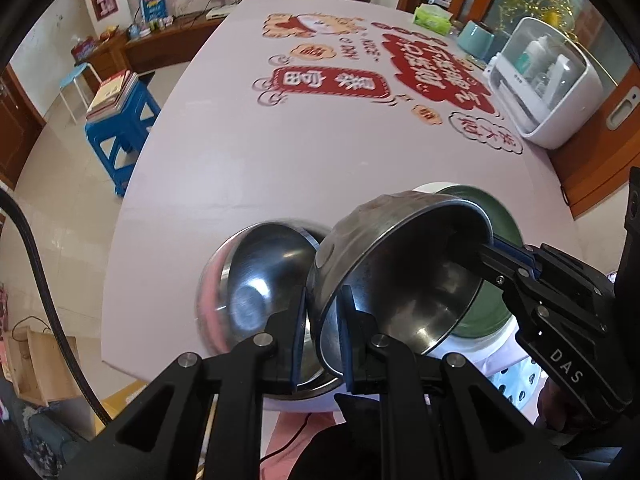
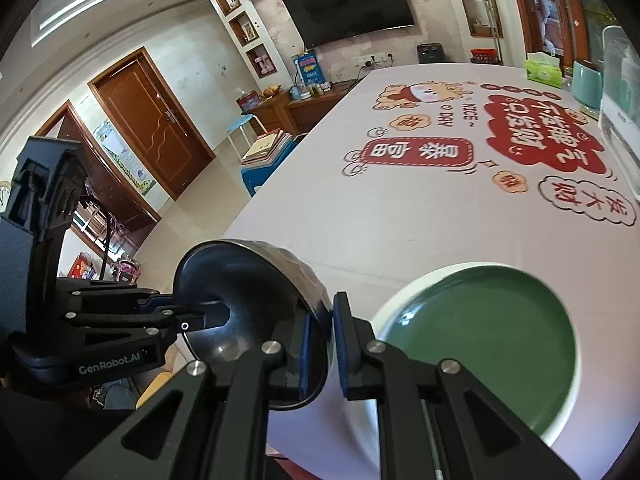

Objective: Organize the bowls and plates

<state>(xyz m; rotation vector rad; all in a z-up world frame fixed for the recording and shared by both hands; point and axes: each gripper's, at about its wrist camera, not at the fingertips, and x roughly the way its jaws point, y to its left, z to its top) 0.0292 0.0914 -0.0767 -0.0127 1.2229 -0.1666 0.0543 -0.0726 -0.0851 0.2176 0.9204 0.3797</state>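
A steel bowl [image 1: 404,264] is held tilted above the table's near edge, gripped at its rim by both grippers. My left gripper [image 1: 322,340] is shut on its near rim. My right gripper [image 1: 486,246] pinches the far right rim; in the right wrist view the right gripper [image 2: 320,344] is shut on the bowl [image 2: 256,300], and the left gripper [image 2: 192,316] grips its other side. A second steel bowl [image 1: 260,280] sits on the table below left. A green plate [image 2: 484,344] rests on a white plate [image 2: 396,300] to the right.
The table [image 1: 280,148] has a pale cloth with red printed designs. A white lidded container [image 1: 548,80], a teal box [image 1: 476,38] and a green tissue pack [image 1: 432,18] stand along its right far side. A blue stool [image 1: 120,128] with books stands left of the table.
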